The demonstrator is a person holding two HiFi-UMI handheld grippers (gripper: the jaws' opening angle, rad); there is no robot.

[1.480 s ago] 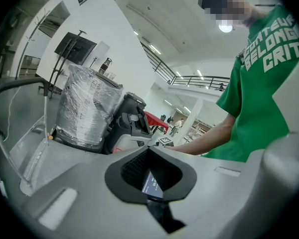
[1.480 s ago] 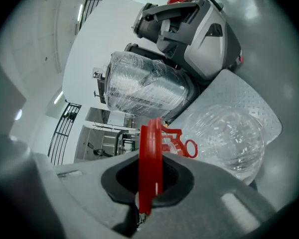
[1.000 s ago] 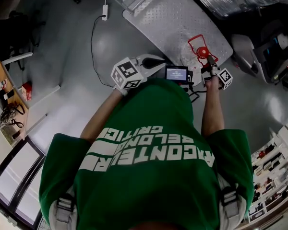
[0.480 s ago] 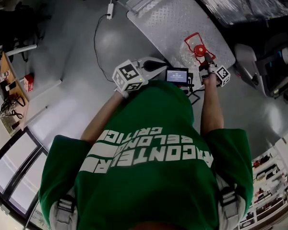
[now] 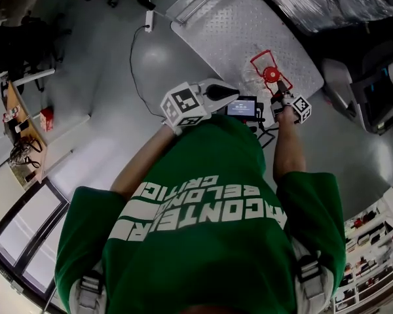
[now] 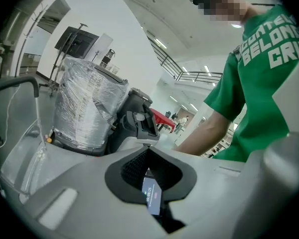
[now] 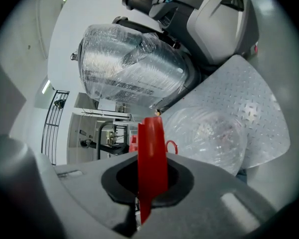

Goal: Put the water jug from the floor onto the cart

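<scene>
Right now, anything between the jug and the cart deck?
Nothing visible. The right gripper has its jaws shut on the jug's red handle, and the jug is over a bare part of the cart deck. Whether it touches the deck, I can't tell.

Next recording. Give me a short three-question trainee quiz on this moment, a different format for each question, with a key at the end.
1. Multiple choice: what is the right tool shut on?
A. the red handle of the water jug
B. a floor cable
C. the cart's push bar

2. True or false: the left tool also grips the water jug.

3. Fill in: in the head view the jug's clear body shows against the studded deck of the ____, not against bare floor.

Key: 1 A; 2 false, only the right tool has hold of it; 3 cart.
</scene>
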